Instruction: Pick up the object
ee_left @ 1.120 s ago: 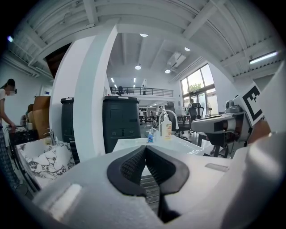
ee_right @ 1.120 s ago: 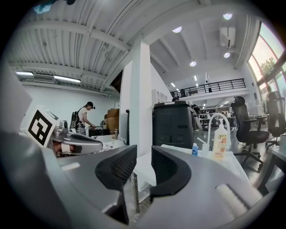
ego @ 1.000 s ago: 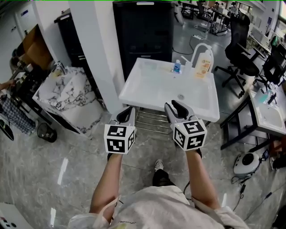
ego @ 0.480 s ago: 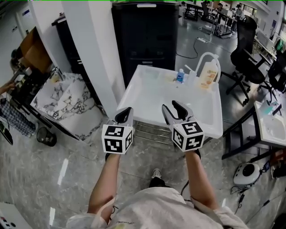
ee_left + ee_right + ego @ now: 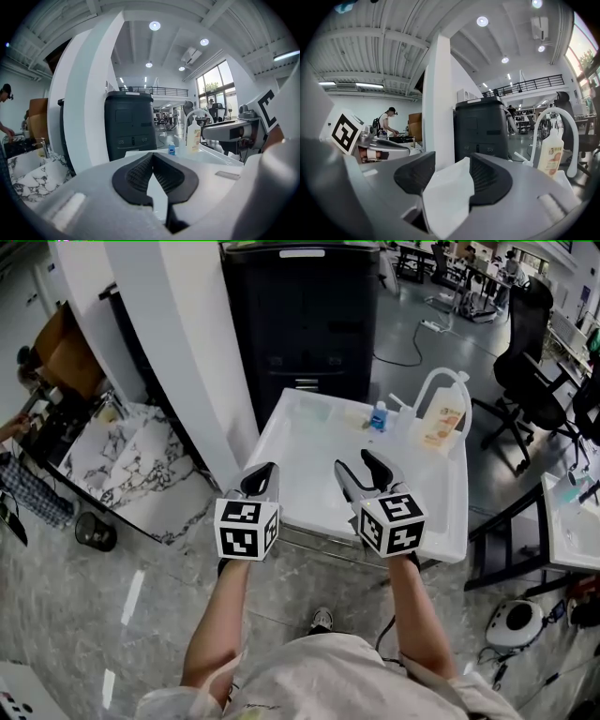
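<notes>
A white sink table point(image 5: 309, 465) stands in front of me. At its far edge are a small blue bottle point(image 5: 378, 416), a pump bottle with an orange label point(image 5: 442, 423) and a white arched tap point(image 5: 433, 379). My left gripper point(image 5: 261, 480) hovers over the table's near left corner, shut with nothing in it; its pads point(image 5: 140, 173) meet at the tips. Over the near middle of the table, my right gripper point(image 5: 362, 468) is open and empty, and its jaws have just been opening. Both bottles point(image 5: 172, 149) point(image 5: 192, 136) lie well ahead of the jaws.
A black cabinet point(image 5: 300, 315) stands behind the table and a white pillar point(image 5: 197, 362) at its left. Further left is a marble-patterned table point(image 5: 122, 460) with a person's arm point(image 5: 14, 423) at the edge. Office chairs point(image 5: 530, 343) and another white table point(image 5: 572, 521) are on the right.
Both grippers have advanced over the near edge of the sink table, which now lies under them. The right jaws have spread wider; the left jaws stay together.
</notes>
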